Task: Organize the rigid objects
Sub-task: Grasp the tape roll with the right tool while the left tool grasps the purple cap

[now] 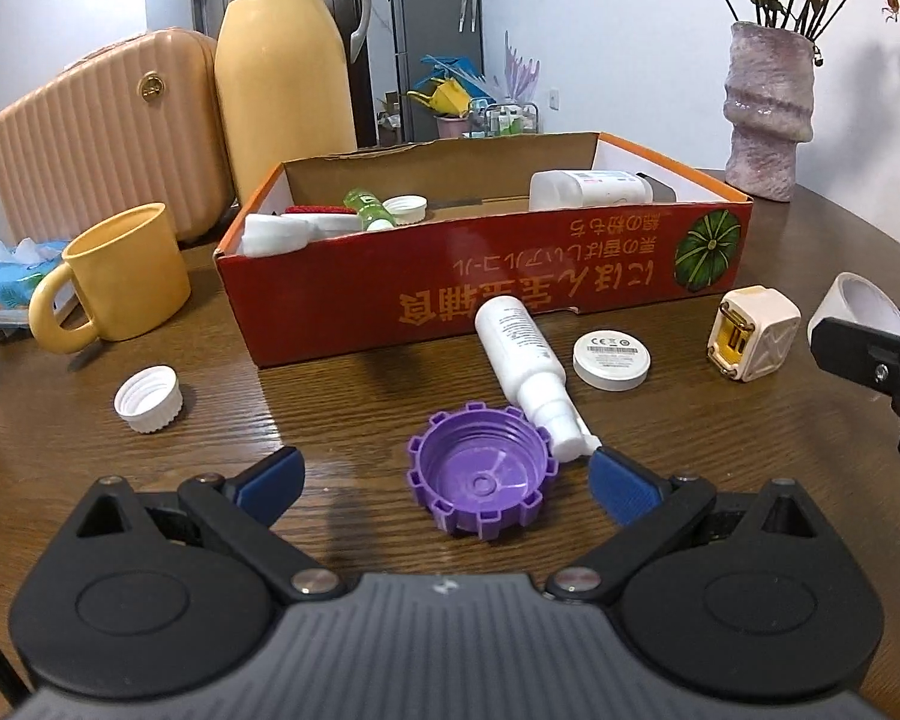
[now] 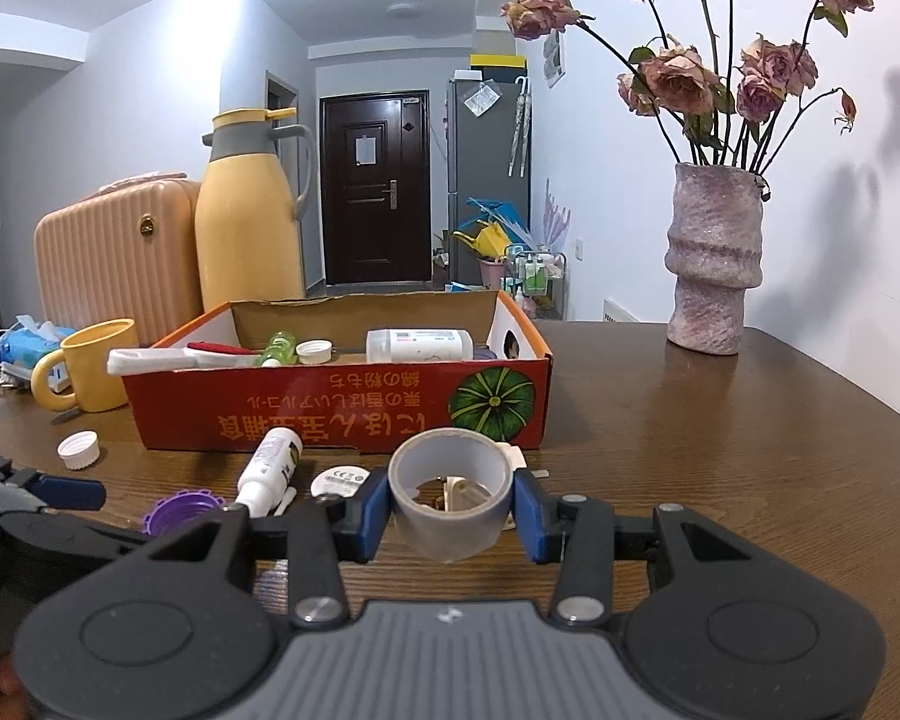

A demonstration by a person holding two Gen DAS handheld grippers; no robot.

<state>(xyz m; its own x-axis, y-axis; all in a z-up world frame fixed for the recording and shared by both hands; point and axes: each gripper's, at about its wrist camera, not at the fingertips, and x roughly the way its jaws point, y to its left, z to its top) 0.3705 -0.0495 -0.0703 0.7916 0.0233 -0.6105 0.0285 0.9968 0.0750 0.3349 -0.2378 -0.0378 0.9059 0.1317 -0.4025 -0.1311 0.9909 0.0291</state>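
Straddling purple cap [image 1: 481, 470], left gripper [image 1: 444, 480] wide, angled down

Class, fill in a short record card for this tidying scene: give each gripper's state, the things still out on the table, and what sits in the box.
left gripper: open, around purple cap
right gripper: shut on tape roll
loose on table: white spray bottle, round white disc, cream block, white cap
in red box: white bottle, green bottle, a cap
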